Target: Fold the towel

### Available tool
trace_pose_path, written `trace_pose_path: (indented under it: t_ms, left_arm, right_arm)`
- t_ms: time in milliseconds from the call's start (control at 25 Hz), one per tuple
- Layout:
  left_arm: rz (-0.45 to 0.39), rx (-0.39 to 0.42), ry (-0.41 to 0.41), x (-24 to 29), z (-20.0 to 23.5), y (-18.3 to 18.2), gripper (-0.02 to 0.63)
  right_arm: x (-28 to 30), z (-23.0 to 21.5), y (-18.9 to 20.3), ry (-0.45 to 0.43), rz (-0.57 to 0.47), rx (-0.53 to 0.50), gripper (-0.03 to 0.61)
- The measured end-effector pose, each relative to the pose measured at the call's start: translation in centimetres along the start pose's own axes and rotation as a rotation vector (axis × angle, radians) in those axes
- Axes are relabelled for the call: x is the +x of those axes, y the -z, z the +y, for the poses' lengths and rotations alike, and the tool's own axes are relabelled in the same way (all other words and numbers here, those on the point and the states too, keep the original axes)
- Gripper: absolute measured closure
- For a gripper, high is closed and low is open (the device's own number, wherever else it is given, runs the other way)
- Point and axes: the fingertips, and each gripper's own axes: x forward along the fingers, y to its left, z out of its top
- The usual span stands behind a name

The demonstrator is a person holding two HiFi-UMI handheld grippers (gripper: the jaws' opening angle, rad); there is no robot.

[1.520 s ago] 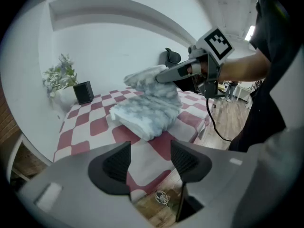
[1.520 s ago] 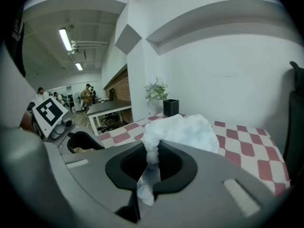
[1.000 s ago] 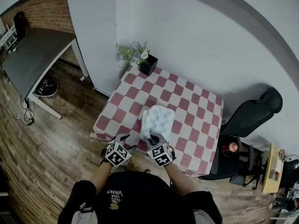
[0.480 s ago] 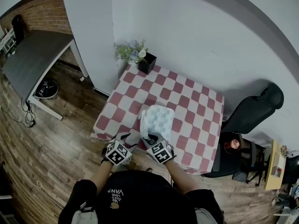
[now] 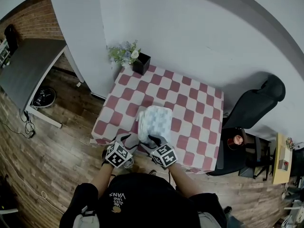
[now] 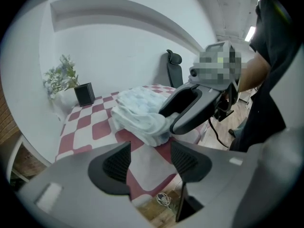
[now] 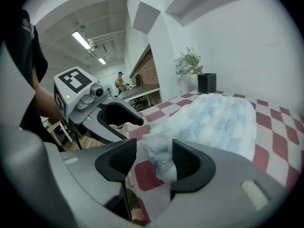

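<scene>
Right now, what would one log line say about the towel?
towel: bunched on checkered table | left gripper: open, empty | right gripper: opening, towel edge between jaws

Earlier clamped on towel (image 7: 213,122) corner; right tongs (image 7: 152,152) now opening, corner loose between.

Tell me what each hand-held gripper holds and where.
Nothing. Left hand-held gripper: open, empty. Right hand-held gripper: jaws opening, a corner of the towel loose between them.
</scene>
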Motion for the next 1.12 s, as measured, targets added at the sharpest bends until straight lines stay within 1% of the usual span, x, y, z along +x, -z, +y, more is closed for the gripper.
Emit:
trace_pose_path:
  t_ms: [160, 240, 360, 560, 680, 920, 1120]
  left_arm:
    - [-0.007, 0.009, -0.002, 0.1, -0.1, -0.6, 0.374]
    - [-0.019, 0.019, -0.007, -0.1, -0.1, -1.2, 0.374]
    - [-0.041, 0.036, -0.012, -0.3, -0.3, -2.4, 0.374]
    - [-0.077, 0.056, -0.021, -0.6, -1.3, -4.3, 0.374]
    - [-0.120, 0.065, -0.039, -1.2, -1.8, -5.8, 0.374]
    - [-0.230, 0.070, -0.118, -3.2, -2.6, -9.5, 0.374]
    - [-0.311, 0.041, -0.160, -4.8, -4.0, -12.2, 0.376]
  right_arm:
    - [-1.9, 0.1, -0.7, -0.030, -0.057, 0.092, 0.336]
    - [-3.2, -0.3, -1.4, -0.016, -0.115, 0.139, 0.336]
    - [-5.3, -1.8, -2.3, 0.053, -0.198, 0.185, 0.336]
    - [-9.1, -4.5, -2.3, 0.177, -0.290, 0.239, 0.337]
    - [-11.4, -5.4, -2.1, 0.233, -0.338, 0.251, 0.346]
    - [-16.1, -6.4, -2.1, 0.302, -0.431, 0.246, 0.374]
    - [-19.5, -6.7, -1.4, 0.332, -0.473, 0.233, 0.431]
